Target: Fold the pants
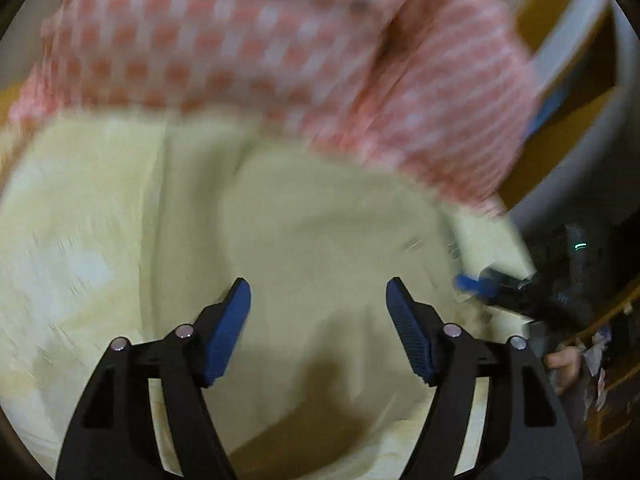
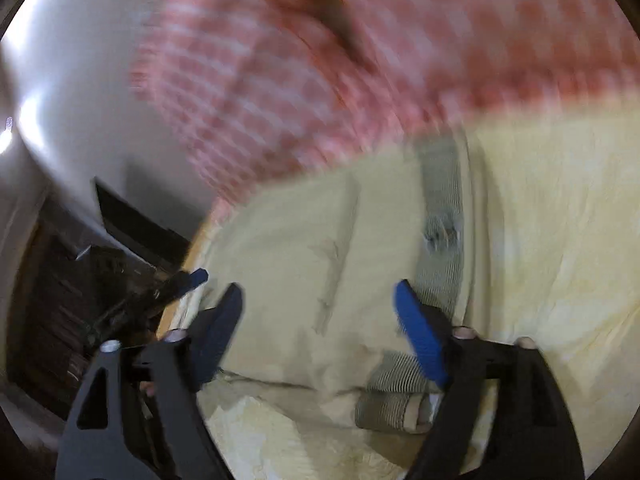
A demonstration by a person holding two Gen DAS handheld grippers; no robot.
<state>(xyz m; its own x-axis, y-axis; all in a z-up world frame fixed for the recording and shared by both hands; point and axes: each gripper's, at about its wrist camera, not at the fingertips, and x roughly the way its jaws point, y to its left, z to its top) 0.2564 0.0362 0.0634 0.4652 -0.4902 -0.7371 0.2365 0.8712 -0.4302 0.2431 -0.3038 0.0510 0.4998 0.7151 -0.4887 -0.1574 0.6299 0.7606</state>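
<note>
Left wrist view shows the left gripper (image 1: pixel 318 304) with its blue pads (image 1: pixel 226 332) spread wide and nothing between them, poised over the cream pants (image 1: pixel 320 220), which fill the frame from 9 o'clock round to 3. At 12 o'clock a pink checked cloth (image 1: pixel 248 40) lies beyond them, badly blurred. At 3 o'clock the other tool's blue tip shows at the garment's edge.

Right wrist view has the right gripper (image 2: pixel 318 308) likewise wide apart and empty, above the same pants (image 2: pixel 280 248). A grey ribbed waistband (image 2: pixel 440 200) runs from 12 towards 5 o'clock, its end turned over near the right-hand pad. A paler yellow sheet (image 2: pixel 560 220) lies beneath at 3 o'clock.

The fabric looks thin, limp and light (creases and soft folds everywhere), so it should drape and slide rather than hold a shape. The ribbed waistband seems the firmest place to pinch; a hem or side seam would serve for the other tool.
</note>
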